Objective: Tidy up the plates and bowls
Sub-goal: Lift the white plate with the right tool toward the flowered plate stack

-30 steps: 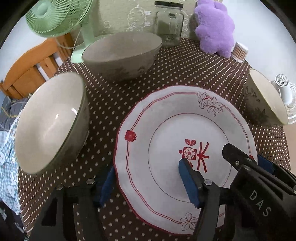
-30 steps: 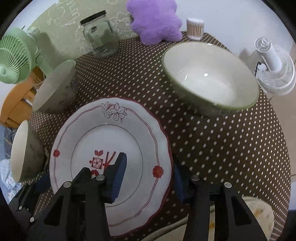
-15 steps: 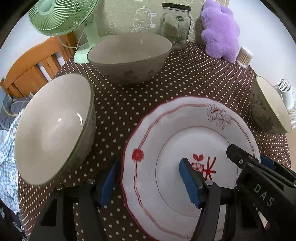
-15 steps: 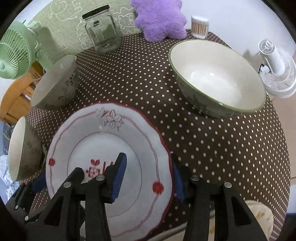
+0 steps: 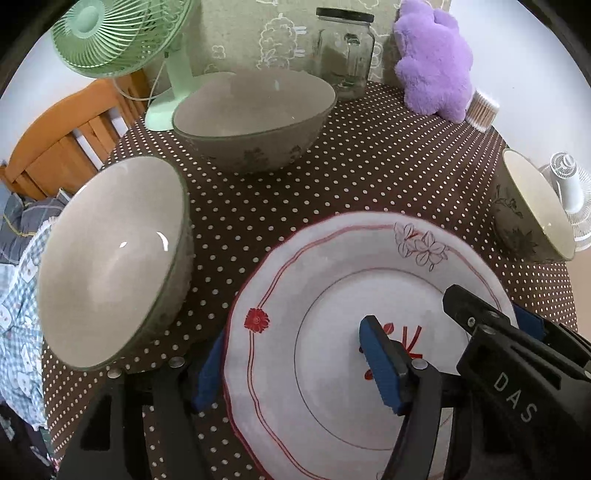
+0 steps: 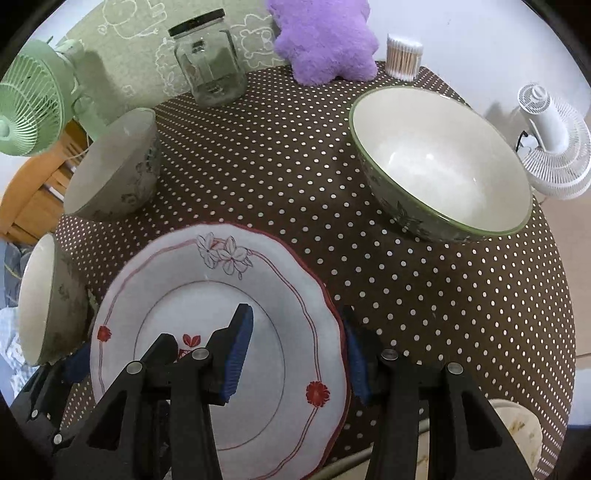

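Brown cloth: a white-dotted tablecloth (image 6: 424, 295) covers the round table.
Plate: a white plate (image 5: 332, 332) with red trim and flower prints sits at the near edge of the table, apparently lifted a little off the cloth (hard to be sure).
Left gripper: the left gripper (image 5: 299, 365) straddles the plate's left rim, one blue pad under the edge, one over the centre; whether the pads press I cannot tell.
Right gripper: the right gripper (image 6: 295, 354) straddles the plate's right rim the same way, its hold likewise unclear.
Bowls: a near-left bowl (image 5: 110, 258) sits at the left edge, a far bowl (image 5: 255, 122) toward the far-left edge, a right bowl (image 6: 439, 162) by the right edge.
Far edge: green fan (image 5: 118, 33), glass jar (image 6: 207, 59), purple plush (image 6: 325, 37).
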